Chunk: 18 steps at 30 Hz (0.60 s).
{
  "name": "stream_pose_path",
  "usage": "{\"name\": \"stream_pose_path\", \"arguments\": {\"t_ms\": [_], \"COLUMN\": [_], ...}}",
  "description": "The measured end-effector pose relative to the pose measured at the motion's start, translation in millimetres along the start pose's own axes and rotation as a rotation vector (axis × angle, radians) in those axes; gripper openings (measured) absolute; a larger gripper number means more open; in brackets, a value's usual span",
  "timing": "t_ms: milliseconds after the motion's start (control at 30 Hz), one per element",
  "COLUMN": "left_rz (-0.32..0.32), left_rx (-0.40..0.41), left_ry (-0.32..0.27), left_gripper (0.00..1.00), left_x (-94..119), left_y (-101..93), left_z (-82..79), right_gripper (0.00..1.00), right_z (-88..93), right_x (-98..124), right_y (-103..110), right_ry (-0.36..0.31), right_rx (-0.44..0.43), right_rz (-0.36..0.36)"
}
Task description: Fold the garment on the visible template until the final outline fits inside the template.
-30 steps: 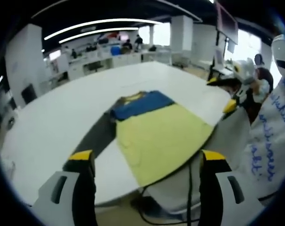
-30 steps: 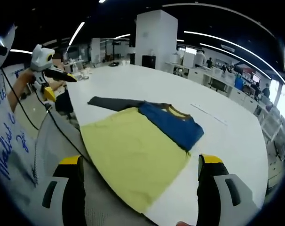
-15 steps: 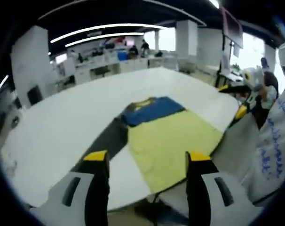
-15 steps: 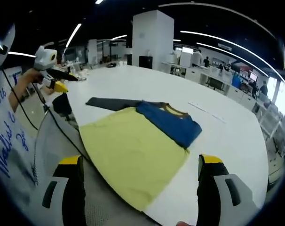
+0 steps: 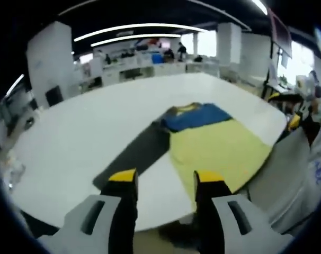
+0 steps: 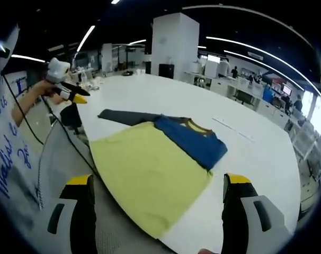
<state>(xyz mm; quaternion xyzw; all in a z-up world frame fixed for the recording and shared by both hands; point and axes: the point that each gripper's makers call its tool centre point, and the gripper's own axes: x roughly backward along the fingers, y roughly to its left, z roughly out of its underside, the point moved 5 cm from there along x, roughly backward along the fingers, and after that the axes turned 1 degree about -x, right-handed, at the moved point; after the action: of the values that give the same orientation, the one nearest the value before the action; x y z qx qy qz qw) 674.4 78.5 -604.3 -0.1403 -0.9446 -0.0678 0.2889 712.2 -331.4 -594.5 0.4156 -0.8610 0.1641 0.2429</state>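
Note:
A garment lies flat on the white table [image 6: 166,90]: a blue upper part [image 6: 195,138] with a yellow collar, and a dark grey sleeve [image 6: 123,115] stretched out sideways. A pale yellow sheet [image 6: 147,172] covers its lower part and overhangs the table's near edge. In the left gripper view the same blue part [image 5: 195,116], sleeve [image 5: 136,153] and yellow sheet [image 5: 221,153] lie ahead of my left gripper [image 5: 166,177], held in the air short of the table, jaws apart and narrow, nothing between them. My right gripper [image 6: 158,182] stands wide open over the sheet's overhang. The left gripper [image 6: 81,94] appears far left.
A person's white top with blue writing [image 6: 7,159] fills the left side, with a black cable [image 6: 60,137] hanging from the raised hand. The right gripper [image 5: 285,110] shows at the table's right edge. A thin white strip [image 6: 232,127] lies beyond the garment. Desks and a pillar [image 6: 174,45] stand behind.
My left gripper's jaws have drawn closer together, and its camera has swung so the garment sits further right in its view. The right gripper view is almost unchanged.

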Motion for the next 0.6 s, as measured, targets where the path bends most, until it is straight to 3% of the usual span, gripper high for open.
{"name": "stream_pose_path", "arguments": {"t_ms": [400,600], "left_rz": [-0.048,-0.097], "left_rx": [0.057,0.135], "left_ry": [0.025,-0.021], "left_gripper": [0.33,0.3], "left_x": [-14.0,-21.5], "left_y": [26.7,52.8], "left_z": [13.0,15.6], "right_gripper": [1.0,1.0], "right_z": [1.5,2.8], "right_x": [-1.8,-2.8], "right_y": [1.4,1.6], "right_ry": [0.005,0.007], "right_rx": [-0.009,-0.02], "right_rz": [0.002,0.008]}}
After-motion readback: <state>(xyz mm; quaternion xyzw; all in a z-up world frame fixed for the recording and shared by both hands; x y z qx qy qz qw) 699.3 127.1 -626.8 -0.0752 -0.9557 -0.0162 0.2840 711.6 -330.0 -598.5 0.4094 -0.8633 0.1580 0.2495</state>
